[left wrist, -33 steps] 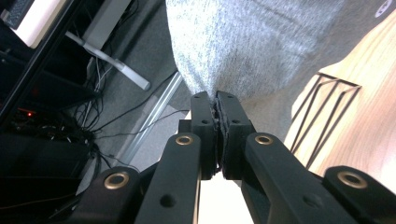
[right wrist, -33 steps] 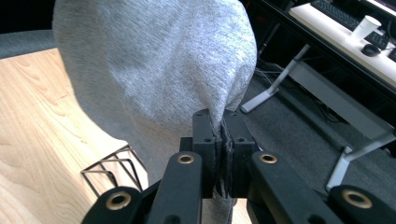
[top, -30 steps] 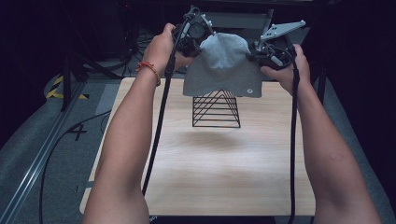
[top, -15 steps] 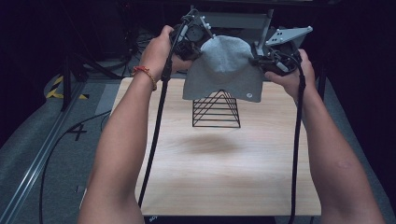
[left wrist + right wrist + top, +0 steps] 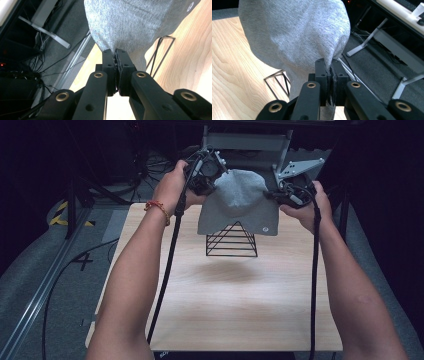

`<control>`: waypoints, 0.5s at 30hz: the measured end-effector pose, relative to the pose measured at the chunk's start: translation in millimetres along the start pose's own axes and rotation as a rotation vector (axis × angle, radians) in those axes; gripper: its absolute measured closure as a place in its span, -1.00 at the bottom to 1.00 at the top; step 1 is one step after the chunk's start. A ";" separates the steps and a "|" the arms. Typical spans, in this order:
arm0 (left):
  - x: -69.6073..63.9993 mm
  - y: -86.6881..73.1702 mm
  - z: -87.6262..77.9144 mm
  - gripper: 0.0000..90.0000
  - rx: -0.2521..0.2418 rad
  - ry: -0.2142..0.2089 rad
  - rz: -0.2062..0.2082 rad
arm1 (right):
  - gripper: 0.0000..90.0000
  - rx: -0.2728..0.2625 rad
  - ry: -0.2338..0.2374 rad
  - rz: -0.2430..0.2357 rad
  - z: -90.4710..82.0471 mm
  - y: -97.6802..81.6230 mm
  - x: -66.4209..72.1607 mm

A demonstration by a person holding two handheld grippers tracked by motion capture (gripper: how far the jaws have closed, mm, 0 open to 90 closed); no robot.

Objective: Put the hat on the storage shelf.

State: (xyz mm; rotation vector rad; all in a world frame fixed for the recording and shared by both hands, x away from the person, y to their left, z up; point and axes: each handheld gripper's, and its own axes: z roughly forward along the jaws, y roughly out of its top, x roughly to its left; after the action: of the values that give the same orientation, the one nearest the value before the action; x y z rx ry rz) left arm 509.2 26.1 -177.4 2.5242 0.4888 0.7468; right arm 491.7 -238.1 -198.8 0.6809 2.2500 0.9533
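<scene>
we have the grey beanie [image 5: 239, 202] held up in the air between our two grippers, right above the black wire pyramid stand [image 5: 232, 240], which sits toward the far end of the table [image 5: 235, 305]. the left gripper [image 5: 207, 179] has its jaws pressed together on a pinch of the hat's edge on the stand's left side, and in the left gripper view we see the knit bunched into that nip [image 5: 116, 53]. the right gripper [image 5: 285, 196] does the same on the stand's right side, its jaws clamped on the fabric [image 5: 331, 62], with the cloth squeezed thin between the pads.

as we judge it, the work is to set the hat over the stand, and we are about midway: the hat is picked up, spread between the two grips and lined up over the stand's peak. its front hem, with the small round badge [image 5: 269, 226], hangs just in front of the stand's tip, so the opening looks to be starting over the point, though we cannot tell whether the cloth touches the wire yet. what is left for us is to lower the hat until it rests on the stand, and then to let go on both sides.
</scene>
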 end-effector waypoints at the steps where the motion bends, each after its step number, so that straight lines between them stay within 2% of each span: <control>1: -1.8 -1.5 4.1 0.93 0.001 0.000 -0.007 | 0.91 0.009 0.002 -0.003 2.8 -2.1 0.3; 4: -4.0 -4.2 12.9 0.93 0.011 -0.013 -0.011 | 0.91 0.022 0.006 0.001 8.1 -6.6 0.8; 5: -6.2 -7.4 23.4 0.93 0.020 -0.020 -0.008 | 0.91 0.035 0.018 0.006 14.6 -12.0 1.3; 10: -10.1 -13.0 38.0 0.93 0.012 -0.029 -0.026 | 0.91 0.051 0.025 0.015 25.3 -20.8 3.2; 14: -14.6 -21.7 55.3 0.93 0.024 -0.037 -0.027 | 0.91 0.067 0.044 0.037 41.0 -39.1 6.2; 15: -15.9 -23.8 58.5 0.93 0.021 -0.039 -0.032 | 0.91 0.067 0.044 0.037 41.0 -39.1 6.2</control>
State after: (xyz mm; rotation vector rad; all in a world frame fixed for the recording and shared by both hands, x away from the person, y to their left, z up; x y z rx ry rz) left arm 525.8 19.6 -240.1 2.5391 0.5249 0.6832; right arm 507.0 -239.3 -253.7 0.7400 2.3242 0.9230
